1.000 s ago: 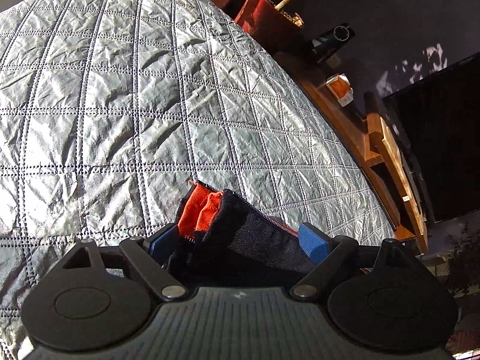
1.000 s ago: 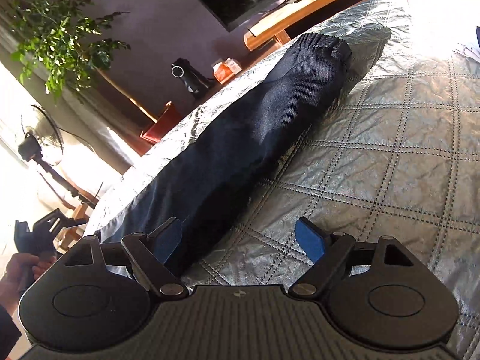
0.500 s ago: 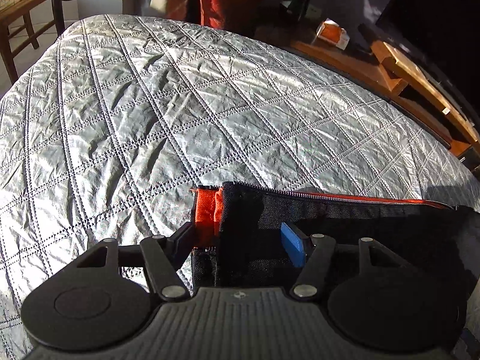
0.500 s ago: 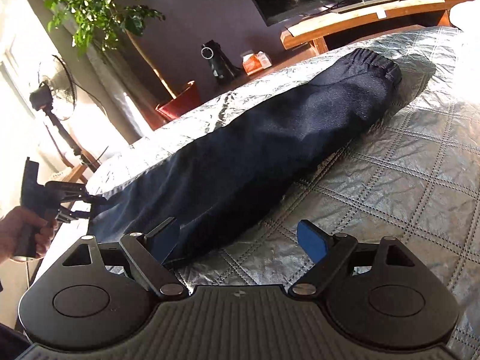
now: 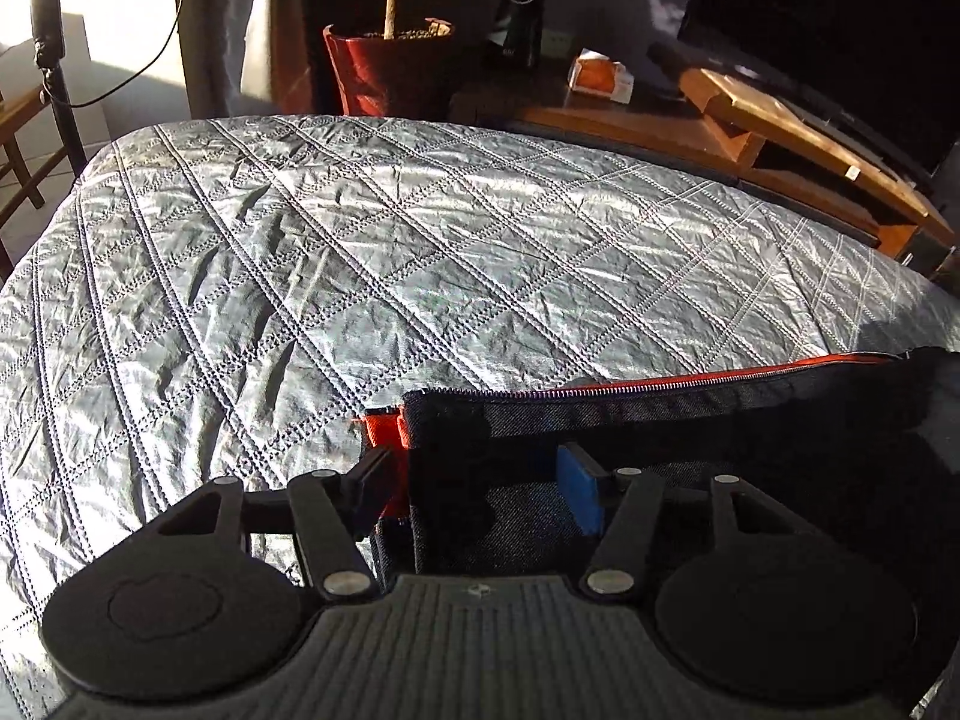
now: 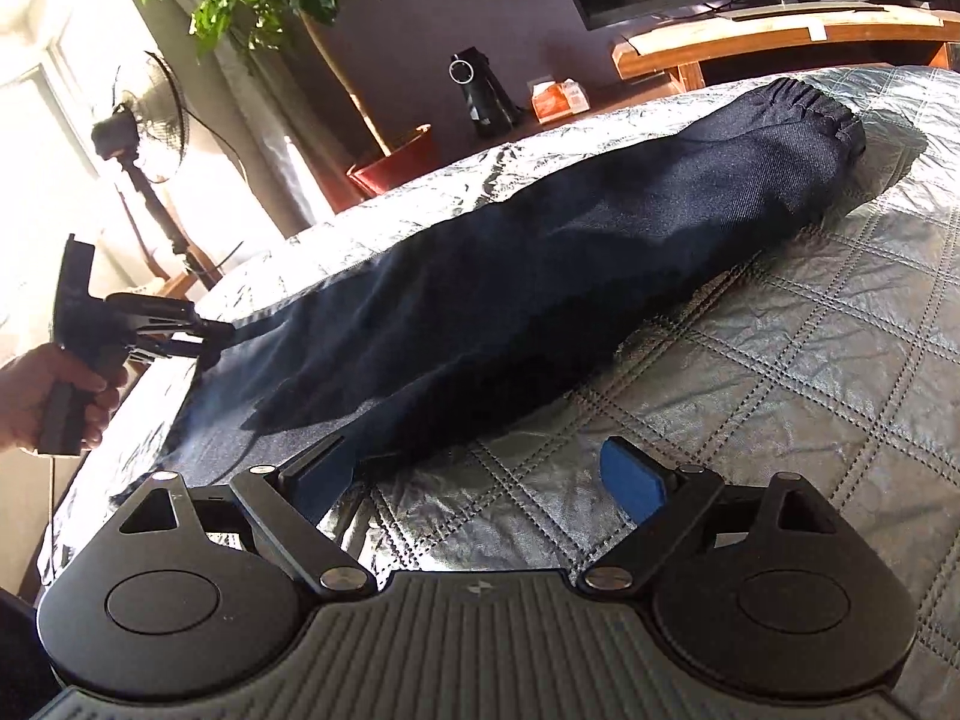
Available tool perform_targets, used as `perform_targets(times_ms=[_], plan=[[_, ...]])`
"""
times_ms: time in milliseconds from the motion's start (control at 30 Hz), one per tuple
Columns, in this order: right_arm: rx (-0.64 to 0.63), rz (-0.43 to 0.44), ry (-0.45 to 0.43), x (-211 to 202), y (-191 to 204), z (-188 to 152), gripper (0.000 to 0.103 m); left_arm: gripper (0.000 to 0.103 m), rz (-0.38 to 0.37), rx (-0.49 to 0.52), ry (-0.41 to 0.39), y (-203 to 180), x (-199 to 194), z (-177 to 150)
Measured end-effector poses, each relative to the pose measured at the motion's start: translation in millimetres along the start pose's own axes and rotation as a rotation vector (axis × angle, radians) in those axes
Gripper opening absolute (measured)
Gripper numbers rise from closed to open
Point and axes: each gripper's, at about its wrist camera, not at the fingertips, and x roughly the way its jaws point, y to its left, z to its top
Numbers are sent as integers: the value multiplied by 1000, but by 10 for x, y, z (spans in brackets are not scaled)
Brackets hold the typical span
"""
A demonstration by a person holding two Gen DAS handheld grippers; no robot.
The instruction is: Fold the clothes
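Note:
A dark navy jacket [image 6: 540, 276] with orange lining lies stretched across the grey quilted bed [image 6: 810, 372]. Its elastic-cuffed sleeve end [image 6: 822, 114] points to the far right. In the left wrist view its zip edge [image 5: 690, 381] runs off to the right, and my left gripper [image 5: 480, 486] is shut on the jacket's corner, where the orange lining [image 5: 384, 432] shows. From the right wrist view, a hand holds that left gripper [image 6: 207, 342] at the jacket's left edge. My right gripper [image 6: 474, 480] is open low over the quilt, with its left finger beside the jacket's near edge.
Beyond the bed's far edge stand a red plant pot [image 5: 390, 66], a black cylinder [image 5: 519, 18], an orange tissue box [image 5: 603, 75] and a wooden TV stand [image 5: 810, 138] under a dark screen. A standing fan [image 6: 144, 120] and a wooden chair [image 5: 18, 144] are on the left.
My left gripper's fingers have drawn in on the jacket's corner, and its view has swung across the bed as the zip edge pulled out straight. The right gripper stayed open.

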Motion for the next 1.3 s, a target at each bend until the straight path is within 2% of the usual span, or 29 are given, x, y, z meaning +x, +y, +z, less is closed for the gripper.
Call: perform_targets(times_ms=[133, 233, 333, 367, 400, 500, 700, 833, 1100, 1300], plan=[[-10, 4, 0, -4, 7, -6, 95, 53, -3, 40, 3, -74, 27, -14], [-9, 9, -4, -9, 2, -10, 95, 48, 18, 13, 26, -25, 86, -24], [-20, 9, -3, -1, 5, -9, 95, 37, 31, -30, 17, 34, 106, -31], [-26, 10, -3, 2, 11, -10, 95, 29, 29, -44, 13, 51, 107, -30], [-33, 11, -2, 6, 17, -12, 95, 17, 20, -59, 13, 64, 104, -26], [-51, 13, -1, 17, 34, -17, 97, 3, -1, -82, 6, 71, 88, -17], [-131, -5, 10, 56, 116, -52, 103, 1, 4, -113, -70, 57, -133, 92], [-125, 6, 7, 42, 84, -48, 103, 1, 57, -92, -85, 2, -290, 173], [-123, 9, 5, 38, 70, -57, 103, 2, 154, -116, -53, 24, -332, 157], [-132, 7, 9, 42, 77, -51, 103, 4, 295, -80, 55, 131, -9, -22]])
